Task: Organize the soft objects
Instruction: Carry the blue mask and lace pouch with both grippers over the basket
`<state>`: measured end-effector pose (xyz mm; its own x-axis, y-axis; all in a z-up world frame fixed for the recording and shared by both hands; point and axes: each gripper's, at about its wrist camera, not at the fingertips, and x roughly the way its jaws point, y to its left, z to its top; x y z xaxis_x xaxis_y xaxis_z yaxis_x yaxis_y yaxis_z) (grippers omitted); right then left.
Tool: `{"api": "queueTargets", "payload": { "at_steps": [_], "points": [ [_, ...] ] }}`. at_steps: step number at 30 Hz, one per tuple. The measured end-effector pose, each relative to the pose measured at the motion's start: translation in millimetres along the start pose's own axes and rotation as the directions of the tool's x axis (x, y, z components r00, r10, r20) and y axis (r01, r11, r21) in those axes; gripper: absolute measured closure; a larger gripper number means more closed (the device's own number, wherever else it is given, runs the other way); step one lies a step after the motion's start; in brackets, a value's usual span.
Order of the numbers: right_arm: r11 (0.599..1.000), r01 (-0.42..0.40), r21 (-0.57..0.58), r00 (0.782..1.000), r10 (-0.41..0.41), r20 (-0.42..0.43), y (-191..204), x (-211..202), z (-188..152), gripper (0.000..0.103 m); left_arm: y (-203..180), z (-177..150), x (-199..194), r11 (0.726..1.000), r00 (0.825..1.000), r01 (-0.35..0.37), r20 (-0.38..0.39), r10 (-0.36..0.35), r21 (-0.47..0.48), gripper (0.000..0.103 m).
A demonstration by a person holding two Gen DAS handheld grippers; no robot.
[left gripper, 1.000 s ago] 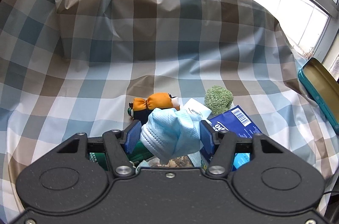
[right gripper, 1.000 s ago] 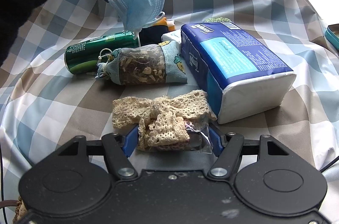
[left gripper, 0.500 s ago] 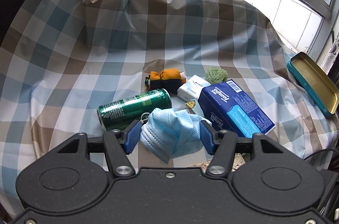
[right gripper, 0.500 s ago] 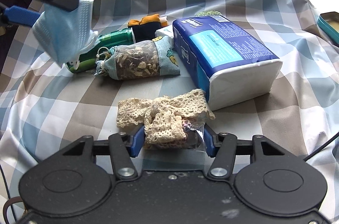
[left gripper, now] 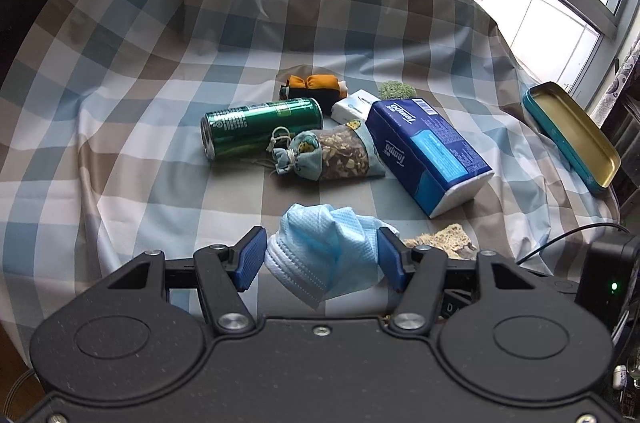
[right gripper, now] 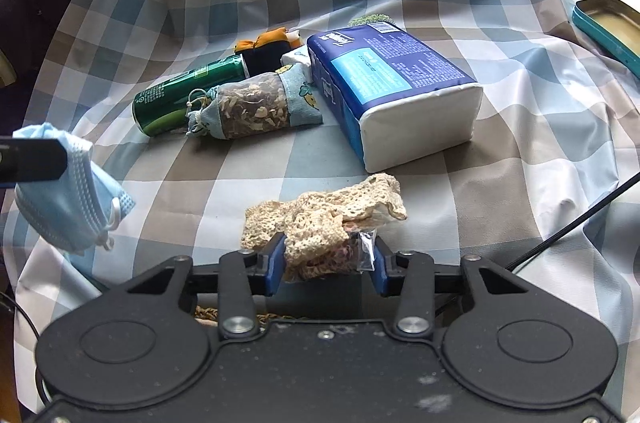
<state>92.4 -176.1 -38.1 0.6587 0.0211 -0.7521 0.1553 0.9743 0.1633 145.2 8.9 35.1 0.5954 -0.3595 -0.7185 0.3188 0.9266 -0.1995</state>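
A crumpled pale blue face mask (left gripper: 332, 243) hangs above the checked cloth (left gripper: 160, 143), and my left gripper (left gripper: 320, 247) is shut on it. The right wrist view shows the same mask (right gripper: 68, 199) at the far left. A cream lace cloth (right gripper: 320, 219) with a clear plastic wrapper under it lies near the front edge. My right gripper (right gripper: 326, 263) has its jaws closing on the lace cloth's near end, both pads against it. In the left wrist view the lace cloth (left gripper: 440, 239) peeks out past the right finger.
A green can (left gripper: 260, 131), a sachet pouch (left gripper: 332, 155), a blue tissue pack (left gripper: 428, 151), an orange and dark plush (left gripper: 316, 87), a small white packet (left gripper: 354, 107) and a green fluffy ball (left gripper: 396, 89) cluster mid-cloth. A teal tin (left gripper: 572, 135) lies far right.
My left gripper has pulled back and to the left with the mask, away from the cluster. My right gripper's jaws have narrowed onto the lace cloth and raised it slightly.
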Motion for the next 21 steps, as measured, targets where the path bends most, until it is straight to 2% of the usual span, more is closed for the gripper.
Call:
{"api": "queueTargets", "payload": {
  "at_steps": [10,15,21],
  "points": [
    [0.998,-0.058,0.008,0.997,0.057,0.06,-3.2,-11.6,12.8,0.07,4.2,-23.9,-15.2,0.999,1.0,-0.013,0.003,0.013,-0.037,0.047],
    [0.997,-0.079,0.018,0.992,0.077,0.095,-1.5,-27.1,21.2,0.07,4.9,-28.2,-19.5,0.999,1.0,-0.01,0.003,0.01,-0.049,0.047],
    [0.994,-0.107,0.03,0.985,0.102,0.136,-1.6,-57.9,15.9,0.07,0.9,-38.2,-27.1,0.999,1.0,0.012,-0.01,-0.012,-0.044,0.047]
  ]
}}
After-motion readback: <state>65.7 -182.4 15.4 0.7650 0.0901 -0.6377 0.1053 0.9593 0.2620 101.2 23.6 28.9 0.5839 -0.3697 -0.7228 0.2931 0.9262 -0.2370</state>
